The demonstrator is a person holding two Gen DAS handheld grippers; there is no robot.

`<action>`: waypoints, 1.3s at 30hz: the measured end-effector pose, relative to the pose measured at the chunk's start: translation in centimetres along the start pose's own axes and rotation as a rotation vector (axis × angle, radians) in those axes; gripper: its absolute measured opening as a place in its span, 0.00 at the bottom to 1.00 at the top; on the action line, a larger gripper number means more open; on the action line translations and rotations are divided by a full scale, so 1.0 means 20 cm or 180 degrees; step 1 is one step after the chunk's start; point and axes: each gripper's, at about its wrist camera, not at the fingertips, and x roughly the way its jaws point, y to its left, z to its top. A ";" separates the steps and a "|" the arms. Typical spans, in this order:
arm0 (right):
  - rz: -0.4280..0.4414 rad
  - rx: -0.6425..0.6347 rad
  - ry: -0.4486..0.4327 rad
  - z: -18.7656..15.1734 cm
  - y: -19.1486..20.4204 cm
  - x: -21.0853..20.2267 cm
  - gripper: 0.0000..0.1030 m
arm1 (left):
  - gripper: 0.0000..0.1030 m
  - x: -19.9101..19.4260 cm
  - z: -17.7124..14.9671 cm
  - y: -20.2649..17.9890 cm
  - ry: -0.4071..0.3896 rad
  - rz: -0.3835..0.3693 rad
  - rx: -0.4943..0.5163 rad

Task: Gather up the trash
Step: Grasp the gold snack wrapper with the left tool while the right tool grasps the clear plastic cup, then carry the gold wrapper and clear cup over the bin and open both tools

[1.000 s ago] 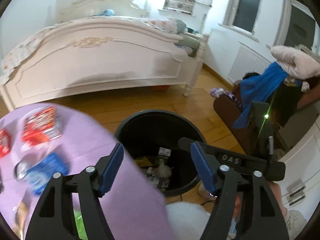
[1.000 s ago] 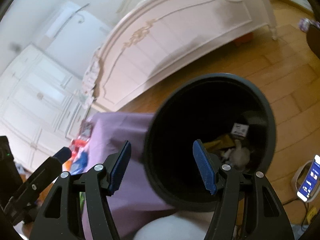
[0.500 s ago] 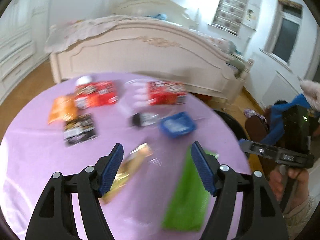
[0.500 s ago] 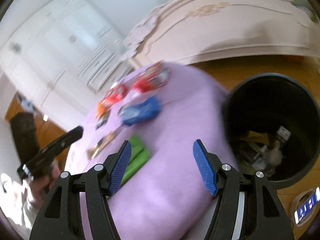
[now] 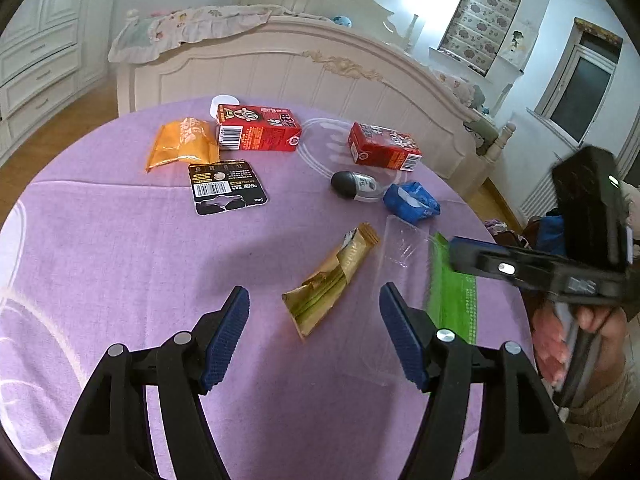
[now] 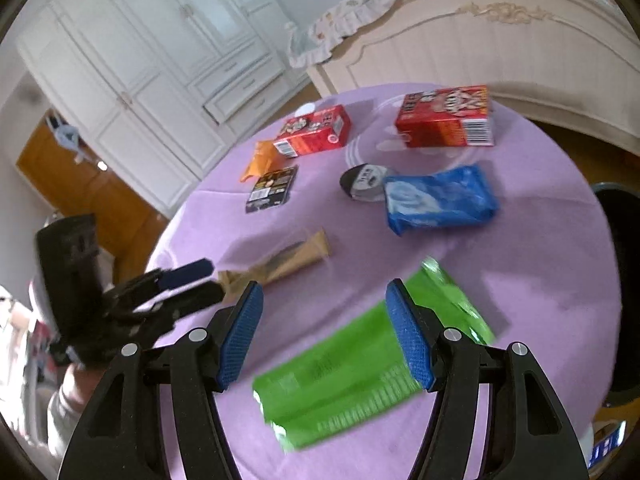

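Beyond both tongs, a cream bed footboard (image 5: 280, 76). Nearer, beneath them, a round table (image 5: 120, 240) draped in purple cloth. Far right of the right tongs (image 6: 324, 300), past the table's edge, a black bin (image 6: 624, 280), well apart from the tips. Right tongs: parted, just narrowed a little, gripping nothing, hovering over a blurred green packet (image 6: 360, 376) lying flat under and between the tips. Left tongs (image 5: 314, 304): likewise parted, just narrowed slightly, pinching nothing. Ahead of both, near the far rim, two red cartons (image 5: 256, 128) (image 5: 384, 146) on their sides. In front of the right tongs, a blue packet (image 6: 436, 200). Straight ahead between the left tips, flat on the cloth, a crumpled gold wrapper (image 5: 328, 284), untouched. Just right of that, a clear plastic tray (image 5: 400, 248). Farther ahead and left of the left tongs, a black card (image 5: 226, 186) and an orange packet (image 5: 182, 144). Beside the blue packet, a small dark bottle (image 5: 354, 185).
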 end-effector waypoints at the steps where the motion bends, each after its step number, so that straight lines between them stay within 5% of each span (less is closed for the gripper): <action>1: -0.0060 -0.0008 0.0055 0.02 0.01 0.04 0.55 | 0.65 0.00 0.00 0.01 -0.0004 -0.0003 0.0002; 5: -0.0292 -0.0150 0.0266 0.04 0.03 0.14 0.14 | 0.66 -0.01 0.01 0.03 -0.0012 -0.0008 0.0030; 17: -0.0218 -0.0044 -0.0383 0.04 -0.08 -0.15 0.10 | 0.65 0.16 0.05 -0.09 0.0253 0.0129 0.0626; 24: -0.0241 0.0185 -0.0671 0.04 -0.21 -0.32 0.10 | 0.20 0.27 0.09 -0.15 0.0337 0.0199 0.0699; 26: -0.0238 0.0253 -0.0724 0.03 -0.25 -0.34 0.10 | 0.15 0.27 0.09 -0.15 0.0322 0.0152 0.0609; 39: -0.0439 0.0843 -0.1271 -0.06 -0.66 -0.69 0.10 | 0.13 0.17 0.28 -0.55 -0.0105 -0.0375 0.0626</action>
